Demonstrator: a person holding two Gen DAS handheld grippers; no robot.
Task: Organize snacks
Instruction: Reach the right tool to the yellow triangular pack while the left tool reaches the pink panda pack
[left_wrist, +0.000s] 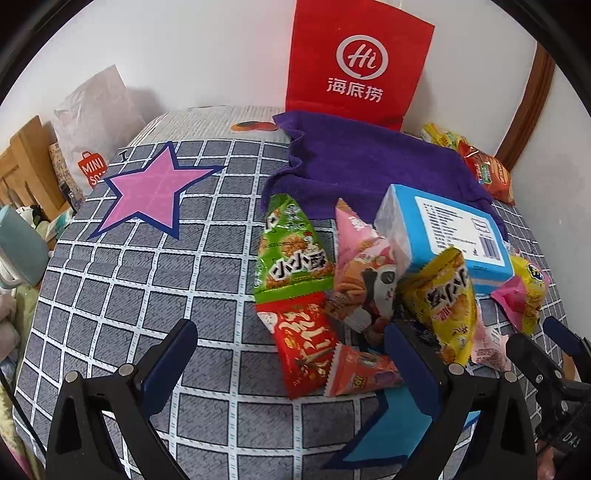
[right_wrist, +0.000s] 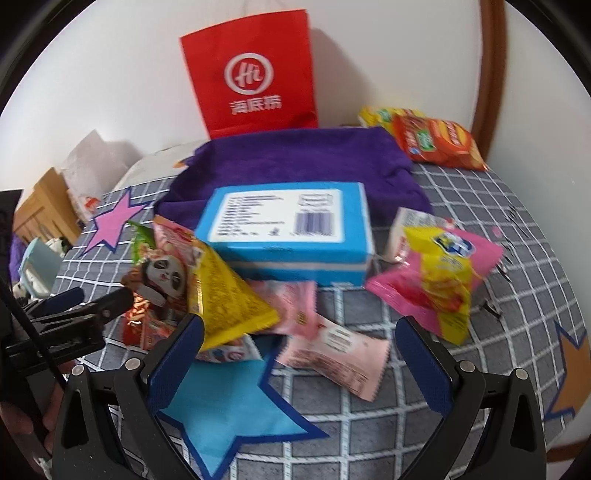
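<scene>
A: Snacks, approx a dozen packets, lie heaped mid-table on a grey checked cloth (left_wrist: 147, 295), round a blue box (right_wrist: 288, 236).

B: Tools?

A: Left gripper (left_wrist: 291, 354) is spread wide, holding nothing, hovering over a red packet (left_wrist: 303, 347) at 6 o'clock of the heap. Right gripper (right_wrist: 299, 354) is also spread wide, nothing in it, above a pale pink packet (right_wrist: 332, 343) and a blue star mat (right_wrist: 229, 402).

B: Where else?

A: Green packet (left_wrist: 291, 254) at 9 o'clock of the heap, yellow packet (right_wrist: 225, 291) leaning on the box, pink-yellow packet (right_wrist: 439, 280) at 3 o'clock. Purple towel (right_wrist: 295, 166) at 12, w/ a red bag (right_wrist: 251, 74) behind. Pink star mat (left_wrist: 147, 195) sits at 10.

B: Best approach?

A: Prob. sort by colour onto the stars. Take one loose outer packet first, pinch its crimped edge, lift straight so neighbours don't drag.
</scene>
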